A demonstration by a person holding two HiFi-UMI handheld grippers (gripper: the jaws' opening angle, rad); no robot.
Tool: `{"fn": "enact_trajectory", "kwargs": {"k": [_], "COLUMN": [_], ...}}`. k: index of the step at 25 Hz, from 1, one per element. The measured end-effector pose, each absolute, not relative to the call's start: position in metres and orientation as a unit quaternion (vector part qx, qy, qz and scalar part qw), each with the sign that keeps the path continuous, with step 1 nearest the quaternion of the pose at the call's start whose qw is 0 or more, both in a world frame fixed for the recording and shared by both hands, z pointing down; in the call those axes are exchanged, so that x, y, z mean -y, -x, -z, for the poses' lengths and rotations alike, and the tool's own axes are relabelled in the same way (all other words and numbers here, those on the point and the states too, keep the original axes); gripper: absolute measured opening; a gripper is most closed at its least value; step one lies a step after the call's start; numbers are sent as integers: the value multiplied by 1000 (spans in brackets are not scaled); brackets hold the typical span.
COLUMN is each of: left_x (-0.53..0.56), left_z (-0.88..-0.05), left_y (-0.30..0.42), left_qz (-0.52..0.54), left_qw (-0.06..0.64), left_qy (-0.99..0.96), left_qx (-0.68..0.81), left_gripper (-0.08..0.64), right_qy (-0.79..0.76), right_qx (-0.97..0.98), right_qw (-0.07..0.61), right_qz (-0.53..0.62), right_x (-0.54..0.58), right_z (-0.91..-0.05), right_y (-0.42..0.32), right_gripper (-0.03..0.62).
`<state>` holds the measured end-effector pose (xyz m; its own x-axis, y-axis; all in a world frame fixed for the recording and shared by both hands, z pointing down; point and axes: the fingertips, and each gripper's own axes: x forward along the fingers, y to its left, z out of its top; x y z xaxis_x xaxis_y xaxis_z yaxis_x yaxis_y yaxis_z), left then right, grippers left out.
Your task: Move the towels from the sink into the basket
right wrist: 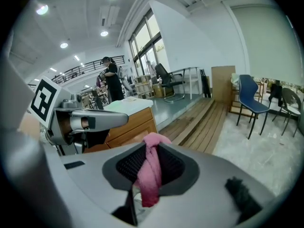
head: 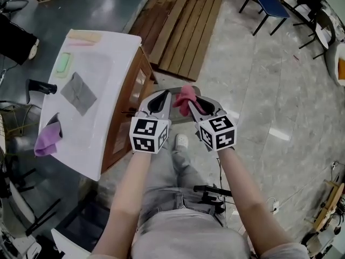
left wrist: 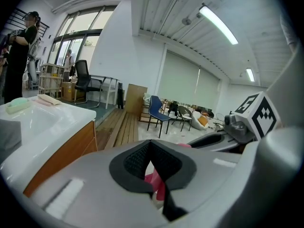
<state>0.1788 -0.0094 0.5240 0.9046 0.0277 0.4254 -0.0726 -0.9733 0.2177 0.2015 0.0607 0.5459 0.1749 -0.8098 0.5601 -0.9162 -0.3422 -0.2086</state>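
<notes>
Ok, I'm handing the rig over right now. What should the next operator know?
Right gripper: fingers shut on the pink towel, held clear of the sink.
Left gripper: pink shows between its fingers too; I cannot tell if they grip it.
Grey towel lies in the sink; purple towel hangs over the counter edge.
The basket is not clearly in view.
Done: pink towel is out of the sink.
Left: drop it in the basket, then fetch the grey and purple towels.

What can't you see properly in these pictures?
Basket: head view, not identifiable; the left hand-held gripper and right hand-held gripper cover what lies below.
Pink towel: right gripper view, its lower end drops behind the jaws.
Left gripper view: pink scrap between jaws; gripped or behind, unclear.
</notes>
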Motion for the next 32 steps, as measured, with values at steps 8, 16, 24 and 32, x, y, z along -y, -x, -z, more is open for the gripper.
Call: {"fn": "enact_trajectory", "kwargs": {"k": [8,16,24,32], "left_x": [7,5,4,-4], "left_z": [-565,-621,-661,-697], "left_y": [-185,-186,-190,-186], "left_qz": [-255,-293,-321,-350], "left_qw": [124,152,170,183], "left_qy": [-959,-944,-932,-919], "left_qx": [5,16,14,8], "left_gripper": [5,5,5,5], "right_qy": [-752,-751,-746,-726], "right_qx": [554,521,494,487], "right_qw": [90,69,70,114], "right_qz": [-346,-400,-441,-472], "right_x": [-66,-70,-73,-72], "right_z": [-593,-654,-702,-753], "right_y": [-203,-206,-210,-205], "right_gripper": [81,81,81,89]}}
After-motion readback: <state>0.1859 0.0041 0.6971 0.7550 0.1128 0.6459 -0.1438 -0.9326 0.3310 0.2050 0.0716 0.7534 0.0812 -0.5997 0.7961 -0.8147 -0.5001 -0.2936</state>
